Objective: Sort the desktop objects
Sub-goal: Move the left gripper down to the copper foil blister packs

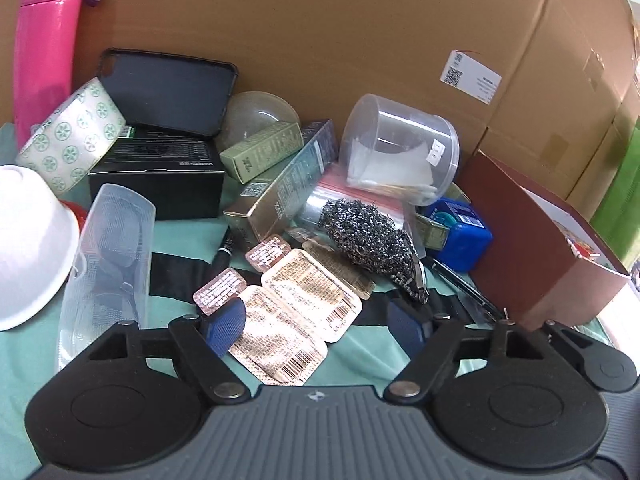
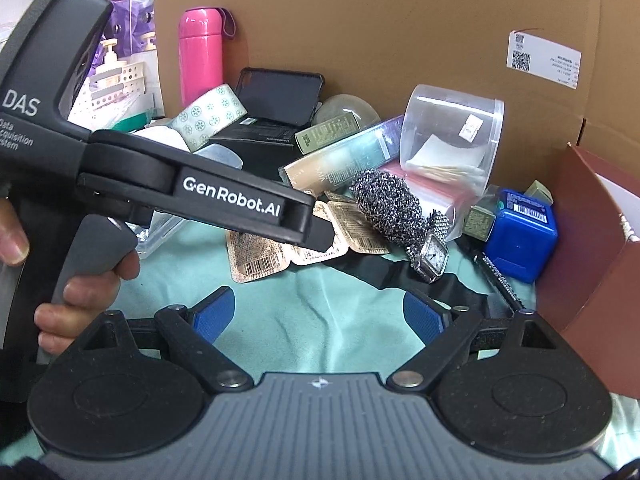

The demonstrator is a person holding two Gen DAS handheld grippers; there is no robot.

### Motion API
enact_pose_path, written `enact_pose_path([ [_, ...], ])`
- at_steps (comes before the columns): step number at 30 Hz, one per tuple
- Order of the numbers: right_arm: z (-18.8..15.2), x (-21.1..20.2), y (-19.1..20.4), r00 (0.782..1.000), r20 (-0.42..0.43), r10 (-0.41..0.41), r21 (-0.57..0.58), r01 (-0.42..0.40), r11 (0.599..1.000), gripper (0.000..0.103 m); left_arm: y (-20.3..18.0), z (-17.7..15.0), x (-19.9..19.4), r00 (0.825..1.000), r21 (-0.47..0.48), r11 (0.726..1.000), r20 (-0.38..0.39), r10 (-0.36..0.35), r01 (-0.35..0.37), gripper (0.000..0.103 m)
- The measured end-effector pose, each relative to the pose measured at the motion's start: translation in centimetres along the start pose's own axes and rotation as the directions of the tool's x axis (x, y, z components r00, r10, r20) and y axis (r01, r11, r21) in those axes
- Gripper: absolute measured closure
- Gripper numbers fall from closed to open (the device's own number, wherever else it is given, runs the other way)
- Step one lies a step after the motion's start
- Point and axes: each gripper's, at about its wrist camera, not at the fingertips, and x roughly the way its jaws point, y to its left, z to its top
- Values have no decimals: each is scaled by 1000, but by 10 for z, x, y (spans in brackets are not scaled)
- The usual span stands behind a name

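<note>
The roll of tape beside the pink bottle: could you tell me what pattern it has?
The roll of tape is white with green round flower-like motifs, clearest in the left wrist view.

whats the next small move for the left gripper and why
Probably ease the left gripper forward and close on the foil blister packs: its jaws are open, the packs lie flat on the green cloth between the pads, apparently ungripped.

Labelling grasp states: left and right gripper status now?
Left gripper: open, fingers straddling the foil blister packs, not gripping.
Right gripper: open, empty, over teal cloth.
</note>
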Motion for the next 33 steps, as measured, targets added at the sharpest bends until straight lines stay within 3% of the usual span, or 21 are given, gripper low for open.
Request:
enact_pose_path([
  [3,0,3,-2,1000,-9,-4,6,4,1000,14,1,4,2,1000,-9,1000,-4,-5,5,23],
  [17,3,18,-8,999,-36,18,31,-16,999,14,4,18,22,994,97,990,-18,104,-101,13],
  [22,3,22,-8,999,-38,31,30,-29,999,14,-3,14,20,997,104,994,-67,33,-26,20],
  [28,4,23,-9,998,-40,38,26,-37,999,14,-10,11,8,999,121,992,-37,28,-23,20],
  [33,3,23,-9,998,-40,41,20,-40,999,14,-13,3,5,986,106,984,-109,-130,141,23],
])
